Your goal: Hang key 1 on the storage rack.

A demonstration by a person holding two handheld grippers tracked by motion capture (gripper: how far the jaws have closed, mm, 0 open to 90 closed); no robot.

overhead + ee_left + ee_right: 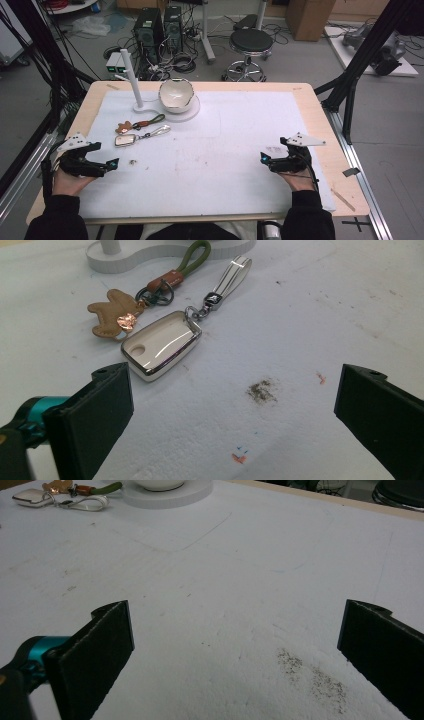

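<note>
My left tongs (114,163), released and empty, rest at the frame's lower left; the key fob (125,140) lies just above and right of them on the bench (310,100), long axis slanting up-right. My right tongs (264,159), also released, sit well apart.

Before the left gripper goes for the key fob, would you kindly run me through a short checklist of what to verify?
1. Left gripper jaws wide apart with nothing between them: ok.
2. Key fob lies flat on the white mat, unobstructed: ok.
3. Silver strap clipped to the fob's ring: ok.
4. Leather charm on the green loop free of the fob: cannot tell; they lie very close.
5. Right gripper open and far from the keys: ok.
6. Bowl and white stand beyond the keys, out of the approach: ok.
</note>
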